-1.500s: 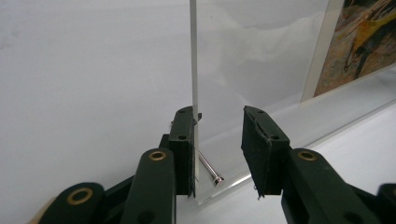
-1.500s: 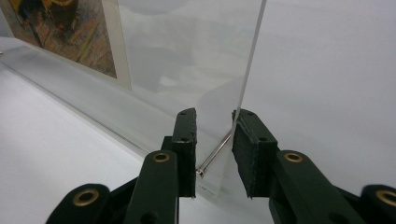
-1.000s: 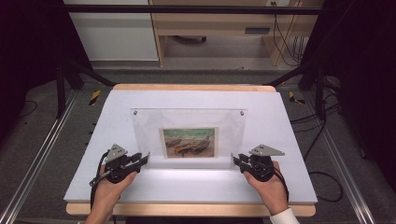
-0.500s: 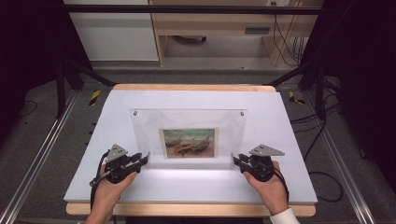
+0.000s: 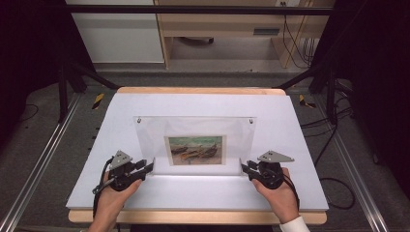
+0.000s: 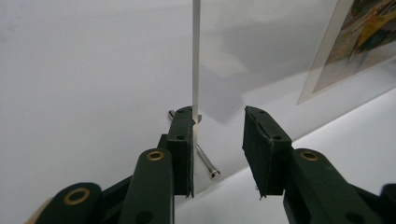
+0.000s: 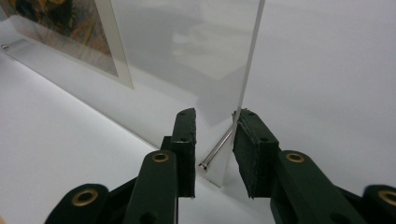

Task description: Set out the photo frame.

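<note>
A clear acrylic picture frame (image 5: 193, 130) stands upright on the white table (image 5: 203, 193), with a painted print (image 5: 195, 150) in its middle. My left gripper (image 5: 147, 167) is at its lower left corner and my right gripper (image 5: 244, 168) at its lower right corner. In the left gripper view the jaws (image 6: 218, 116) straddle the panel's edge (image 6: 196, 56). The left jaw lies against the edge and the right jaw stands apart from it. A metal bolt (image 6: 205, 161) sticks out between them. In the right gripper view the jaws (image 7: 217, 117) straddle the other edge (image 7: 250, 60) and its bolt (image 7: 217, 151), with a gap at the left jaw.
The table's wooden front rim (image 5: 193, 216) lies just under the person's hands. Black stand legs (image 5: 63, 72) and floor cables (image 5: 333, 125) flank the table. A pale cabinet (image 5: 217, 29) stands beyond the far edge.
</note>
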`<state>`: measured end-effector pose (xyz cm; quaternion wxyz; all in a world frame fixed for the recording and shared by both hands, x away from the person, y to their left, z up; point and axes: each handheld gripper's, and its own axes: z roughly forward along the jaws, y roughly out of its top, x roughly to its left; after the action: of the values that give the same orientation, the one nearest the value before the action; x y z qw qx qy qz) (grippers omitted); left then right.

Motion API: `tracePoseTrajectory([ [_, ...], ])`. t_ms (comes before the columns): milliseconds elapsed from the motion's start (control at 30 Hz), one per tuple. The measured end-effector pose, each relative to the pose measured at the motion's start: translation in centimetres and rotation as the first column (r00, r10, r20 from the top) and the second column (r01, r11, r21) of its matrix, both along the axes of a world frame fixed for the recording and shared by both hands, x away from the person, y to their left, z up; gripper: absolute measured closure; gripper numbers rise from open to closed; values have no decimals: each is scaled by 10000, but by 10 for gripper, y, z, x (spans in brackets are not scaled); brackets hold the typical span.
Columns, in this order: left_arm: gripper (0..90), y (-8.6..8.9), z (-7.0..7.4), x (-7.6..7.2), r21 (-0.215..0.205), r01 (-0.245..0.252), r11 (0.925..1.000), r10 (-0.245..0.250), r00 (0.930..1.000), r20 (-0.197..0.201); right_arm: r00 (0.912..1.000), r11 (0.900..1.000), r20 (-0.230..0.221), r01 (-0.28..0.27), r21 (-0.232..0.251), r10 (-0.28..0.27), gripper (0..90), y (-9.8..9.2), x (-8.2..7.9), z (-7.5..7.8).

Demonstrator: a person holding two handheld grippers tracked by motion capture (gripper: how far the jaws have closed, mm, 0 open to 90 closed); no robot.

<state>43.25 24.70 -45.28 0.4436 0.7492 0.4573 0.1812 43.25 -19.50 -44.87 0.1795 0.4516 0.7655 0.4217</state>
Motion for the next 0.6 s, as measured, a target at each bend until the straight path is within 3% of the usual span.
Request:
tracePoseTrajectory([
  [600, 626, -1, 0, -2, 94, 48, 9999, -49, 9999, 112, 10000, 10000, 34, 4, -17, -4, 697, 0, -2, 0],
])
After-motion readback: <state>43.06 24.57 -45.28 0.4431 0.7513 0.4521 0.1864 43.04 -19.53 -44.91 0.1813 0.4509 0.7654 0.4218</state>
